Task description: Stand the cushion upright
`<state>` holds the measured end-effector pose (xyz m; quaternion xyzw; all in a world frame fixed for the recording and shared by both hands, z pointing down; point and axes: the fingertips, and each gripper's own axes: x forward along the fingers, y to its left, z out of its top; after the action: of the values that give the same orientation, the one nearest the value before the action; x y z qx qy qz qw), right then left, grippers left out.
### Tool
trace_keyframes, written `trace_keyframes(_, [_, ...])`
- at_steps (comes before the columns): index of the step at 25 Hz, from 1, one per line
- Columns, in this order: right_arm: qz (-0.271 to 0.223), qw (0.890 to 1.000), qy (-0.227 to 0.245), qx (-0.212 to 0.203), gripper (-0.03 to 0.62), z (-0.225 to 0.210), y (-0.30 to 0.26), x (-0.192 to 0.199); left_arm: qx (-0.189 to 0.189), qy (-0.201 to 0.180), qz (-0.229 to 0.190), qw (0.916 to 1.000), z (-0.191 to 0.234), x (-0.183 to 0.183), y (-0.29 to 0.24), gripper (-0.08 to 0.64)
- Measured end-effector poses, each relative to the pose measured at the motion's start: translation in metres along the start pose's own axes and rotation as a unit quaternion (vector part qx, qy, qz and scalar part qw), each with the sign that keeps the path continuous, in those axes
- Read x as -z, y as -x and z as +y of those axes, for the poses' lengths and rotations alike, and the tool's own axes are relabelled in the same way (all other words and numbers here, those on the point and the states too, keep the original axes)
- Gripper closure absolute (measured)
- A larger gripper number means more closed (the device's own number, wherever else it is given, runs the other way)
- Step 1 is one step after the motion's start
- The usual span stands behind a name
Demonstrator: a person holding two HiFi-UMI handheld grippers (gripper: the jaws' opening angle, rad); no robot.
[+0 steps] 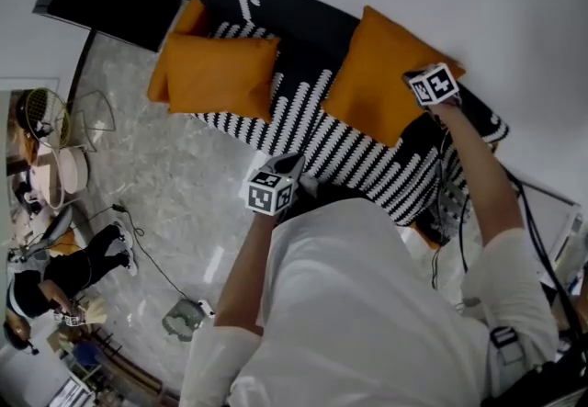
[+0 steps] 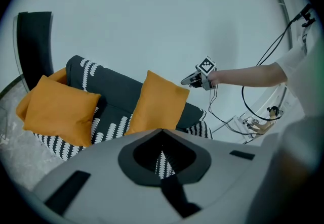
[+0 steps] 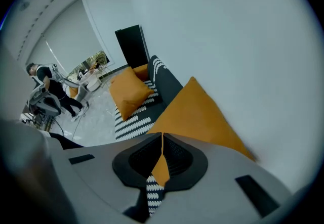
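Right gripper (image 3: 162, 136): jaws together, tips at the top corner of the orange cushion (image 3: 202, 117); cannot confirm a pinch on the fabric. Left gripper (image 2: 162, 131): jaws together, empty. Cushion is plump and square, propped on edge against the backrest of the black-and-white sofa (image 2: 114, 89).

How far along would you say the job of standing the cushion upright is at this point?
Done, it seems: the orange cushion by the right gripper stands on edge against the sofa back. In hand: that gripper, jaws shut, sits at its top corner; whether it pinches fabric is unclear. The left gripper is shut and empty, away from it. Left: letting go and checking that it holds.
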<state>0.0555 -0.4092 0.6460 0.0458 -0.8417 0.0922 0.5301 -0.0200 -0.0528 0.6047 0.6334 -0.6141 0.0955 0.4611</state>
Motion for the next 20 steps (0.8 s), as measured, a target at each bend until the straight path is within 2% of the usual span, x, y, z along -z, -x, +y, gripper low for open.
trace_keyframes(7, [-0.063,0.995,-0.076,-0.019,0.555,0.032,0.022,0.022,-0.005,0.004,-0.008,0.9999,0.006,-0.003,0.007,0.558])
trace_keyframes(14, [-0.085,0.983,-0.157,-0.051,0.554,0.084,0.020,0.067,-0.011,0.025,-0.013,0.9995,0.016,0.010,0.018,0.558])
trace_keyframes(16, [-0.104,0.976,-0.184,-0.049,0.554,0.097,0.022,0.073,-0.011,0.021,-0.008,0.9997,0.020,0.012,0.021,0.558])
trace_keyframes(20, [-0.183,0.951,-0.249,-0.027,0.554,0.126,0.040,0.069,-0.003,0.010,-0.005,0.9999,0.031,0.017,0.034,0.558])
